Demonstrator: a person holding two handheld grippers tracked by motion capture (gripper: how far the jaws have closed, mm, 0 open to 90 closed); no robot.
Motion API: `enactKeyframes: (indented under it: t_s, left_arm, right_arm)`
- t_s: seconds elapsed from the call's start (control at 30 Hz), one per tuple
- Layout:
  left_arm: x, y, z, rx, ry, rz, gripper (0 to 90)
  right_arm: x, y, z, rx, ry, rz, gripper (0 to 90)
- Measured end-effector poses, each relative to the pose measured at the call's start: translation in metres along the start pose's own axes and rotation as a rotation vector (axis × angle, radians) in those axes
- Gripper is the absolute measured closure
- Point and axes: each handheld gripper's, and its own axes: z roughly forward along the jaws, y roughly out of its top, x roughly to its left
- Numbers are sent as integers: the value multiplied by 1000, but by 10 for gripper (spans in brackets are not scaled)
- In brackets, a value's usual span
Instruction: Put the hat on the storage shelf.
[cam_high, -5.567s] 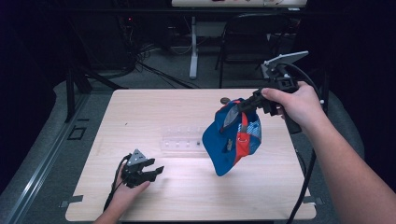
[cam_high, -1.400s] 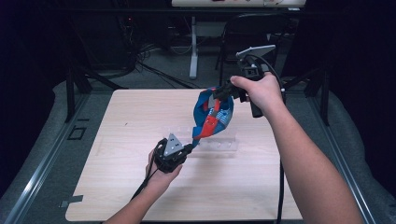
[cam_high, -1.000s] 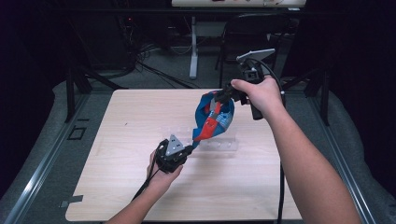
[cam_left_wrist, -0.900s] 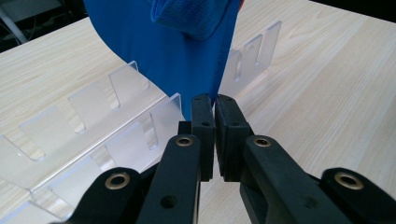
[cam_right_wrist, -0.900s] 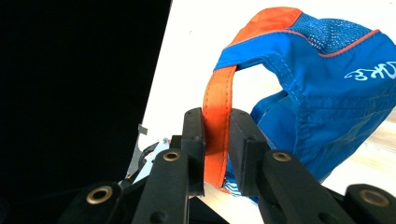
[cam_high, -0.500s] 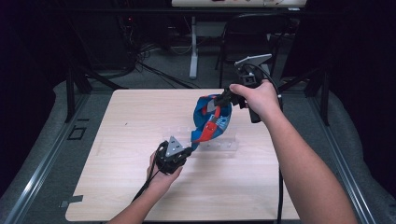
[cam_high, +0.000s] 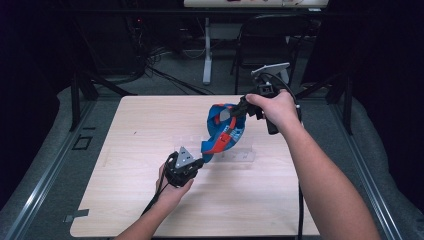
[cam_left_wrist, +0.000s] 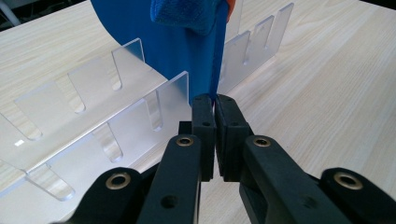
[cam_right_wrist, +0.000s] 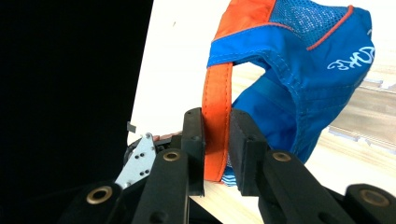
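A blue cap (cam_high: 224, 131) with orange trim and mesh is stretched in the air between both grippers, over the middle of the table. My right gripper (cam_high: 240, 111) holds its upper end, and in the right gripper view it (cam_right_wrist: 217, 119) is shut on the orange strap (cam_right_wrist: 217, 93). My left gripper (cam_high: 200, 161) sits lower and nearer. In the left gripper view it (cam_left_wrist: 215, 100) is shut on the thin edge of the cap's blue brim (cam_left_wrist: 187, 51). A clear acrylic slotted rack (cam_high: 241, 156) lies on the table under the cap, with its tabs (cam_left_wrist: 98, 121) just beyond my left jaws.
The light wooden table (cam_high: 130, 130) has dark floor around it. A chair (cam_high: 270, 30) and cables (cam_high: 165, 70) stand beyond the far edge. The left gripper's grey plate (cam_right_wrist: 137, 161) shows below the cap in the right gripper view.
The left gripper came from the table's near left to the cap and shut on its lower edge. The right hand carried the cap left, over the rack. In the last second, little moved.
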Motion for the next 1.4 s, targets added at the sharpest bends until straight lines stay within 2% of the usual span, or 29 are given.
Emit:
enactKeyframes:
  t_s: [0.3, 0.53, 0.7, 0.83, 1.0, 1.23, 1.4]
  left_arm:
    - [2, -2, -4, -9, -6, -19, 875]
    - [8, -6, -12, -15, 12, -32, 811]
    - [12, -10, -19, -12, 8, -36, 771]
    - [16, -16, -27, -6, 3, -31, 690]
    - [26, -27, -39, 12, -20, -76, 621]
    - [42, -47, -55, 37, -16, -105, 567]
    - [62, -57, -62, 30, -3, -173, 547]
  right_arm:
    - [-2, 1, 4, -3, -11, -2, 772]
    - [-4, 1, 1, -8, -18, 2, 772]
    - [-10, 0, 3, -9, -21, 15, 771]
    - [-15, -2, 5, -5, -20, 23, 771]
    - [-19, -3, 4, -4, -27, 25, 770]
    - [-20, -5, 2, -10, -40, 21, 758]
    - [-26, -10, -4, -12, -56, 26, 726]
